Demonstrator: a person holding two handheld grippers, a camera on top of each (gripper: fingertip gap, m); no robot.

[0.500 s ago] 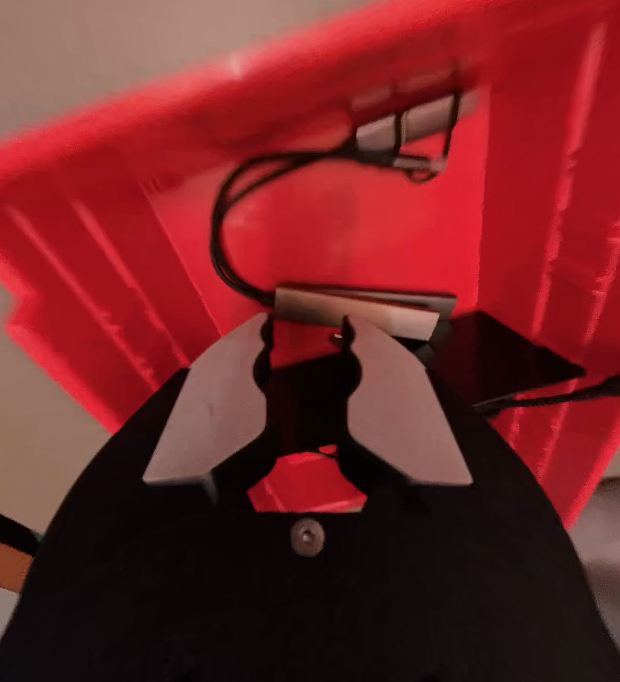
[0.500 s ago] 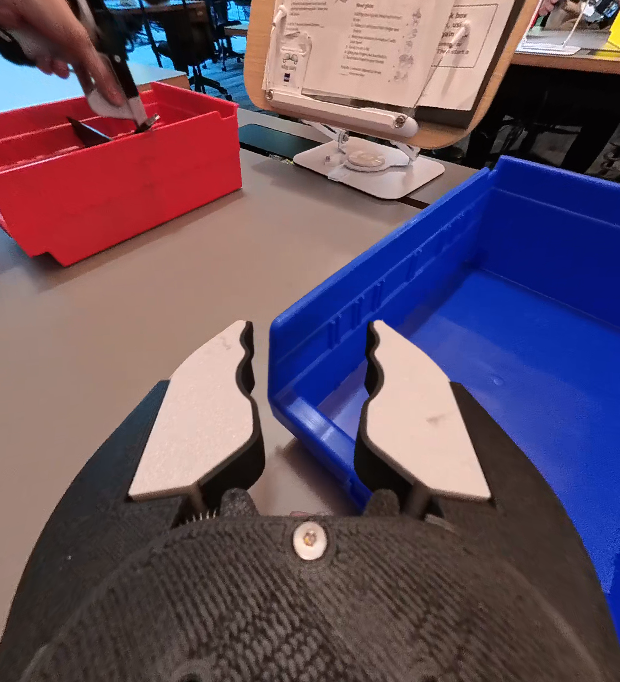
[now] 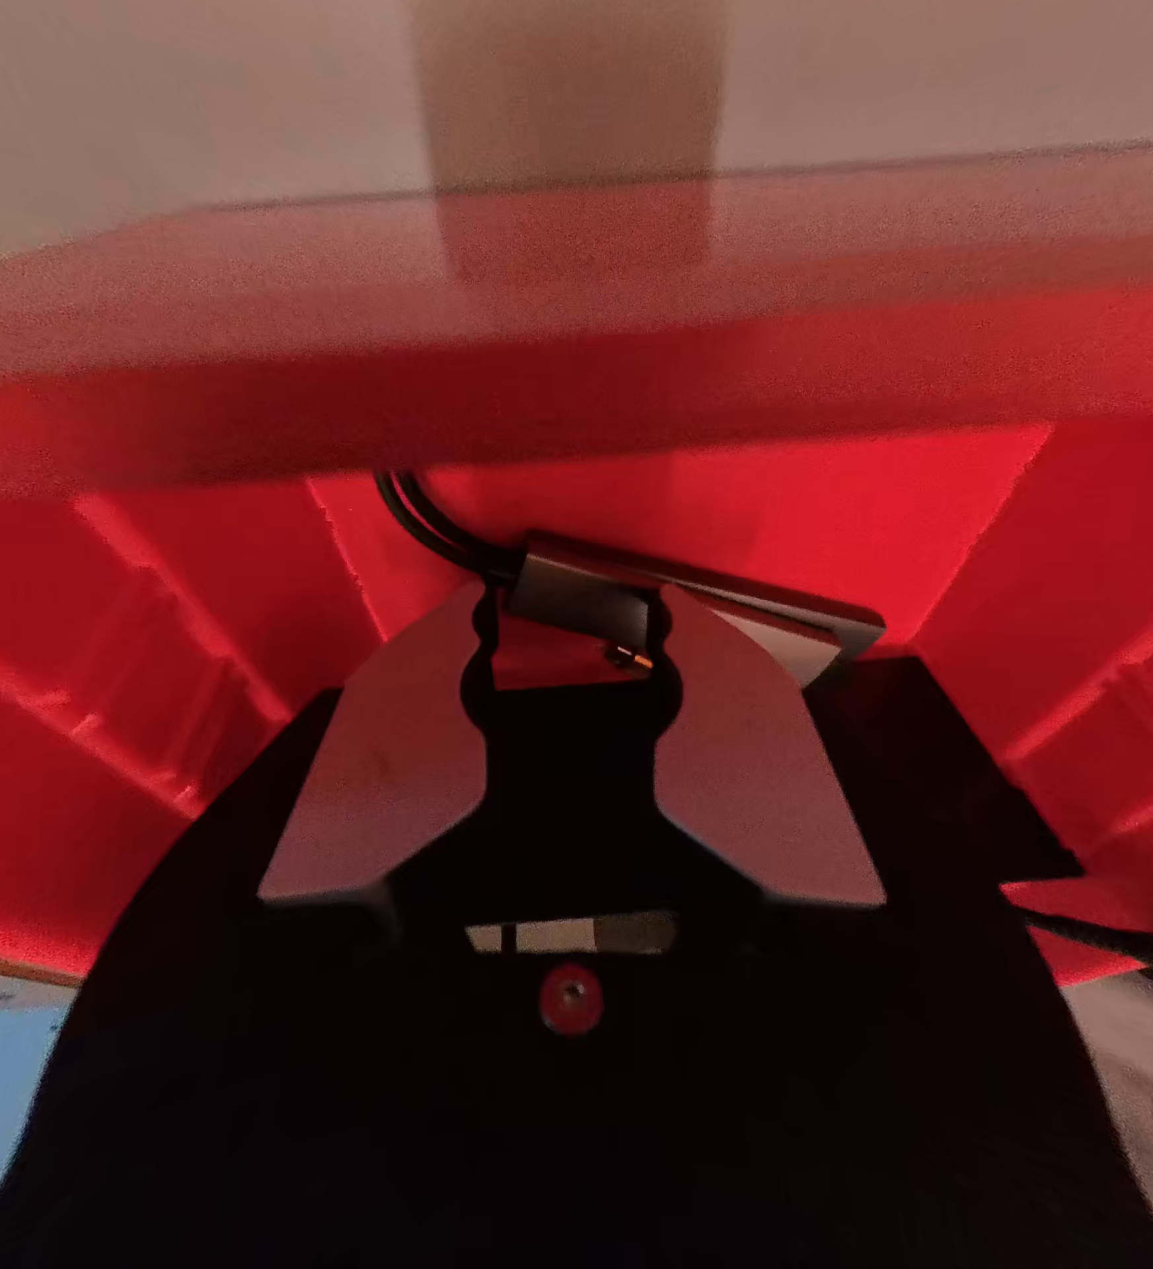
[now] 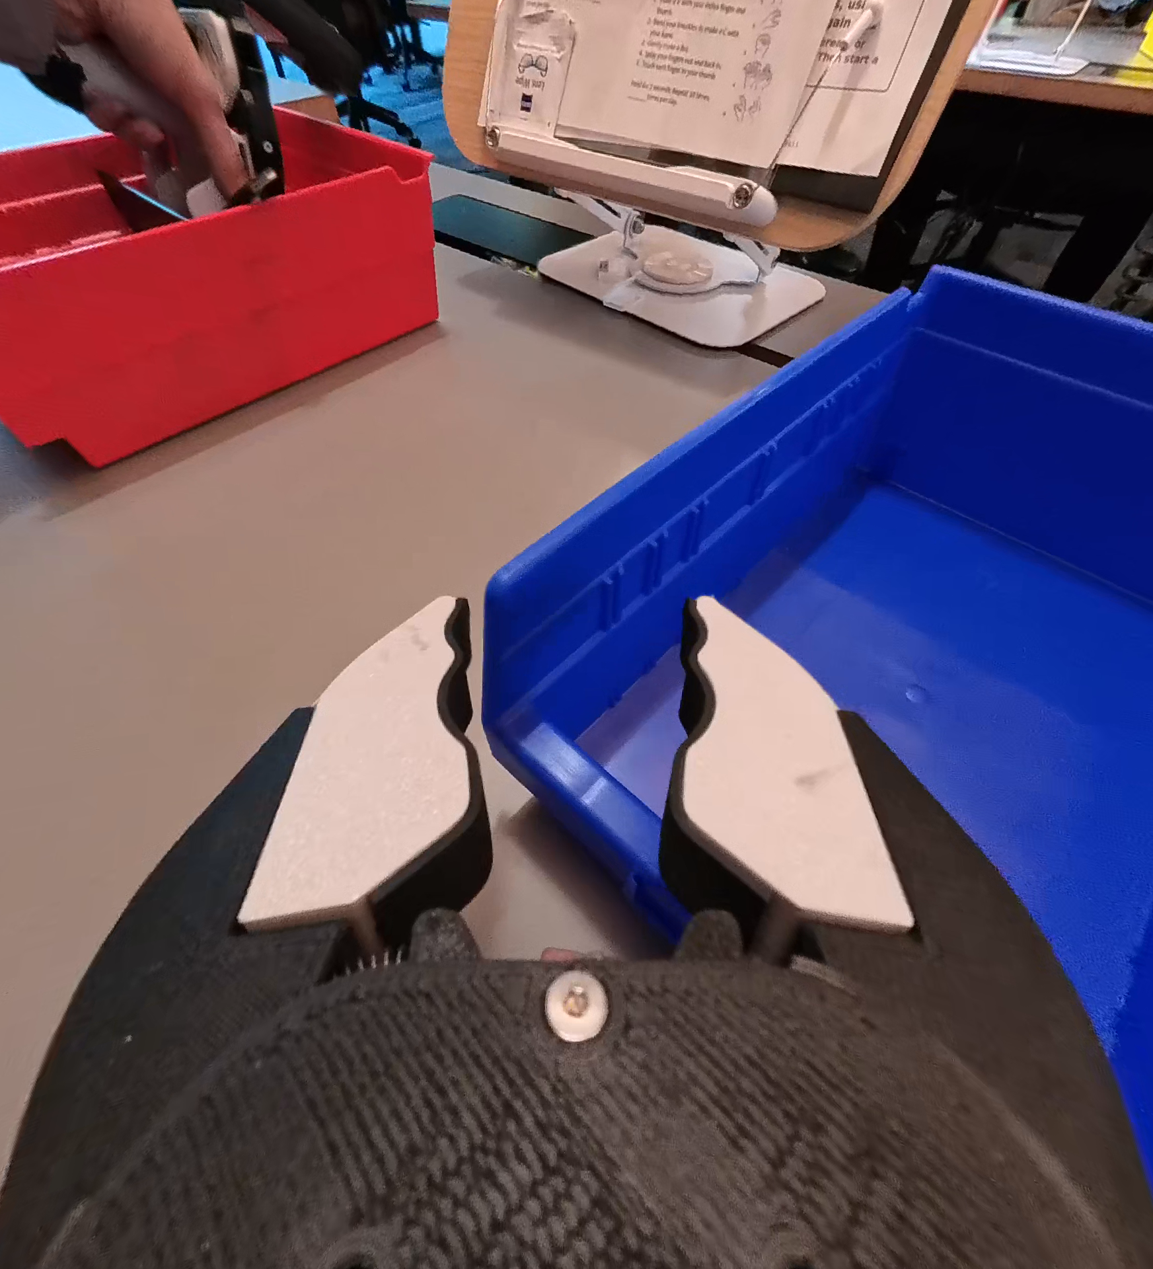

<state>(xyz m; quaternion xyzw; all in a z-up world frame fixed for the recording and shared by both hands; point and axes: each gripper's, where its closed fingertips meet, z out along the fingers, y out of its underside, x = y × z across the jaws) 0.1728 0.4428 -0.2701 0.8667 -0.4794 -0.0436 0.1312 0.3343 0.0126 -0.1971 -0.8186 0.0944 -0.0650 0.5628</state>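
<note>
My left gripper (image 3: 573,608) is down inside a red bin (image 3: 800,508). Its jaws stand apart around the cable end of a grey rectangular hub (image 3: 577,608) on the bin floor. A black cable (image 3: 422,511) runs from the hub towards the far wall. In the right wrist view a hand (image 4: 148,103) holds that gripper (image 4: 244,185) in the red bin (image 4: 216,309). My right gripper (image 4: 577,604) is open and empty over the near left corner of a blue bin (image 4: 971,652). Its left finger is outside the wall and its right finger is over the inside.
A flat black piece (image 3: 903,755) lies in the red bin right of my left fingers, with another black cable (image 3: 1109,941) beyond it. A document stand (image 4: 683,288) with papers stands at the back of the grey table (image 4: 216,618). The blue bin's floor shows bare. The tips of one gripper are about 45 centimeters away from the tips of the other.
My left gripper has gone deeper into the red bin, and its tips now sit around the hub's cable end. My right gripper has hardly moved.
</note>
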